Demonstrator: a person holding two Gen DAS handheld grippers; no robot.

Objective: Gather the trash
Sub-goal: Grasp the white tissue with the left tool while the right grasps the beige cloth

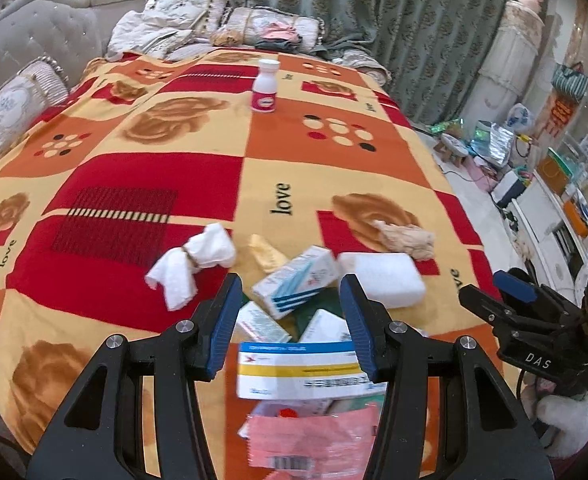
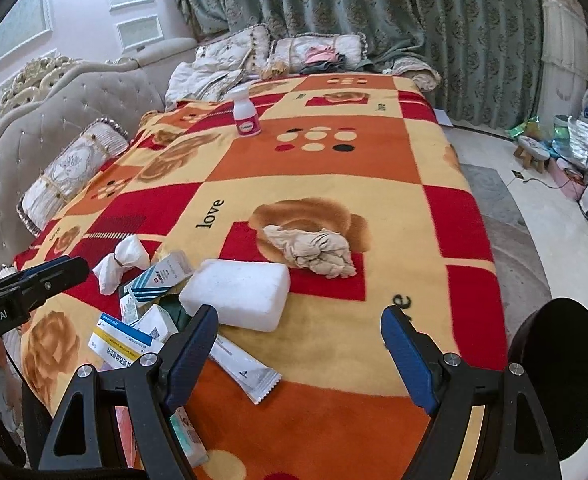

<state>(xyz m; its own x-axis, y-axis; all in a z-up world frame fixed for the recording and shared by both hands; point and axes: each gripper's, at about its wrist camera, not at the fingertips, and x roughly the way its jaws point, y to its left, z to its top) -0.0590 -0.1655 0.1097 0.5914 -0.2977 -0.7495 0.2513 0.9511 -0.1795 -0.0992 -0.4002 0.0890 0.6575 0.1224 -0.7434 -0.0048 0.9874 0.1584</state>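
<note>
White tied cloth: leftmost of the litter on the bed, ahead-left of the left gripper.
Carton pile: straight ahead of and under the left gripper; nearest carton lies crosswise, long axis left to right.
Left gripper: jaws part open, empty, nothing pressed.
Foam block: ahead-left of the right gripper, long axis crosswise, touching the carton pile.
Sachet: beside the right gripper's left finger, long axis diagonal.
Beige crumpled rag: ahead, beyond the block.
Right gripper: jaws wide, empty.
Nearer hand, judged: left for cartons, right for foam block.
</note>
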